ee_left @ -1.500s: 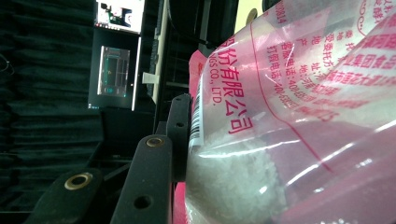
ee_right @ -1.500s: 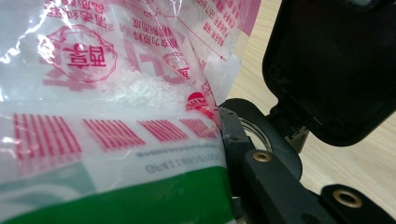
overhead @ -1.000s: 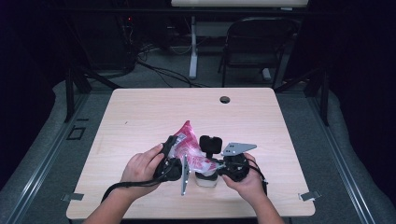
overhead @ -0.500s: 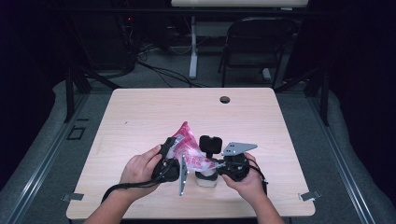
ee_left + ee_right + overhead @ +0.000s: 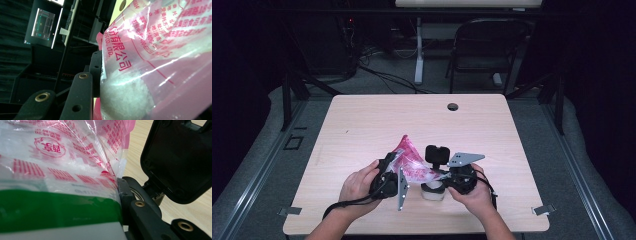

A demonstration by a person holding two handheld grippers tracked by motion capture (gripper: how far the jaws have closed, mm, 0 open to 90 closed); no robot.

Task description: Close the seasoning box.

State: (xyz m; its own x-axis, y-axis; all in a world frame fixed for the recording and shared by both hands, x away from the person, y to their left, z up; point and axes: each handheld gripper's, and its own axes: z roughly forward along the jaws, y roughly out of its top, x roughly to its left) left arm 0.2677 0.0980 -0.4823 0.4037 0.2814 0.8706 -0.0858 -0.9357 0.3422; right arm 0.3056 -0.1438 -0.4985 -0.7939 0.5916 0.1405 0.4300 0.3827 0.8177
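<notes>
Both tongs grip my pink-printed clear plastic bag (image 5: pixel 412 162) of white grains. Left tongs (image 5: pixel 393 169) pinch its side, partly closed. Right tongs (image 5: pixel 443 176) clamp the green-banded end above the counter (image 5: pixel 362 120).

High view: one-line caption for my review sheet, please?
Two hand-held grippers, left gripper and right gripper, hold a pink printed bag of white granules over a wooden table.

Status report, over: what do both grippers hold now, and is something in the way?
Left gripper shut on pink bag. Right gripper shut on white container. Bag sits above container. Table around them bare.
</notes>
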